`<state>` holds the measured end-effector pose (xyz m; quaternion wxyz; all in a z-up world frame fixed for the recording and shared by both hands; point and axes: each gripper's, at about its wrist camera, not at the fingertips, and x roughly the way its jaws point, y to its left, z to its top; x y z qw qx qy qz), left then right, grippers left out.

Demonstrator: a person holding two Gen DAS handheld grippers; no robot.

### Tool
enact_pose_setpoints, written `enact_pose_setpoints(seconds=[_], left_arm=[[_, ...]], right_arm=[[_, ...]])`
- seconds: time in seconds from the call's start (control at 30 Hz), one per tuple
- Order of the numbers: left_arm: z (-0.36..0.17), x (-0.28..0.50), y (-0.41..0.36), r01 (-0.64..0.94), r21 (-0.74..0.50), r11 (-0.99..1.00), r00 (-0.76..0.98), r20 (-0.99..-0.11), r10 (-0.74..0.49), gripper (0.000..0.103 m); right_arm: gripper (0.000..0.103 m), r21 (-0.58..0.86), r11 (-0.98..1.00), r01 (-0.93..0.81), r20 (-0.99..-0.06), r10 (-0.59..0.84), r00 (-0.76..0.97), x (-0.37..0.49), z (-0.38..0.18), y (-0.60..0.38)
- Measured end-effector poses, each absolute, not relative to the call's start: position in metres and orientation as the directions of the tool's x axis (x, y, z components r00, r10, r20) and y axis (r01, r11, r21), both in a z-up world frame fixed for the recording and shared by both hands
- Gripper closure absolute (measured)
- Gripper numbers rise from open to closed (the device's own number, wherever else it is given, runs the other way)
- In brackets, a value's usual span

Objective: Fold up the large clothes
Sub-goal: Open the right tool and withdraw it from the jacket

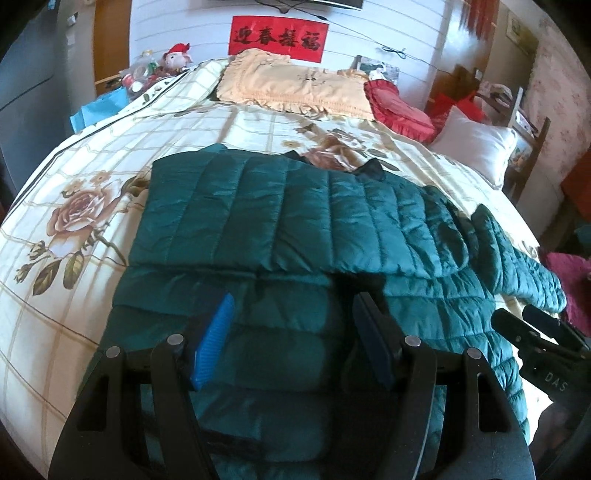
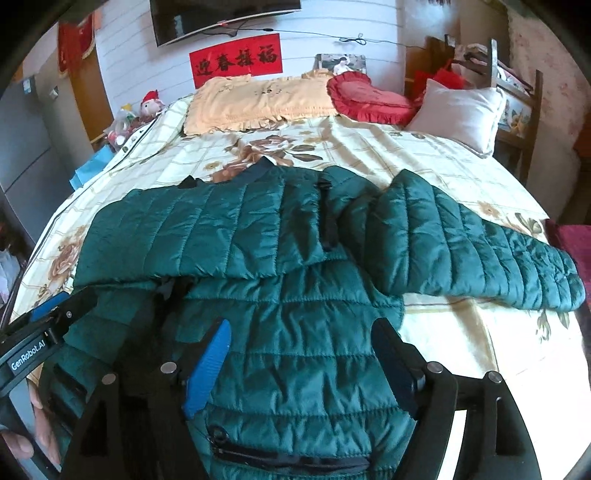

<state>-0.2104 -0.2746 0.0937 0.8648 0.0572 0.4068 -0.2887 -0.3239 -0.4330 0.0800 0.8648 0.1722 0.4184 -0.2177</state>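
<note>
1. Leftmost, a grey cabinet (image 2: 26, 155) stands against the wall, with a blue bag (image 1: 99, 109) on the floor at the bed's corner and a red-hatted plush toy (image 1: 177, 55) among clutter just beyond it.
2. Under everything lies the bedspread (image 1: 74, 155), cream with a tan grid and large brown roses, smooth across the bed.
3. On it the green quilted jacket (image 1: 280, 206) lies spread out, its left side folded over the body so a straight edge crosses the chest.
4. Over the jacket's near hem my left gripper (image 1: 291, 314) hovers with its fingers apart, nothing between them; the blue pad (image 1: 216, 343) faces inward.
5. My right gripper (image 2: 301, 345) hangs beside it over the lower front panel, fingers likewise spread and holding nothing, a zipped pocket (image 2: 288, 458) just below.
6. Behind, at the head of the bed, a yellow frilled pillow (image 2: 255, 101) sits under a red banner (image 2: 236, 61) on the white panelled wall, with a screen (image 2: 225, 18) mounted above.
7. Next comes a red ruffled cushion (image 2: 369, 99), then a white pillow (image 2: 458, 114).
8. Rightward the jacket's other sleeve (image 2: 480, 243) stretches flat toward the bed's edge.
9. Farthest right, a wooden chair (image 2: 517, 96) stands before floral wallpaper.
</note>
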Motion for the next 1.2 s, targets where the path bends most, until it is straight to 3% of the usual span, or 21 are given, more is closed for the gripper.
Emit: enact_pose_setpoints(seconds=[1.2], left_arm=[[0.085, -0.228, -0.296, 0.567, -0.112, 0.816, 0.483, -0.758, -0.439, 0.036]], right_arm=[[0.023, 0.145, 0.823, 0.549, -0.816, -0.215, 0.537, -0.341, 0.065, -0.45]])
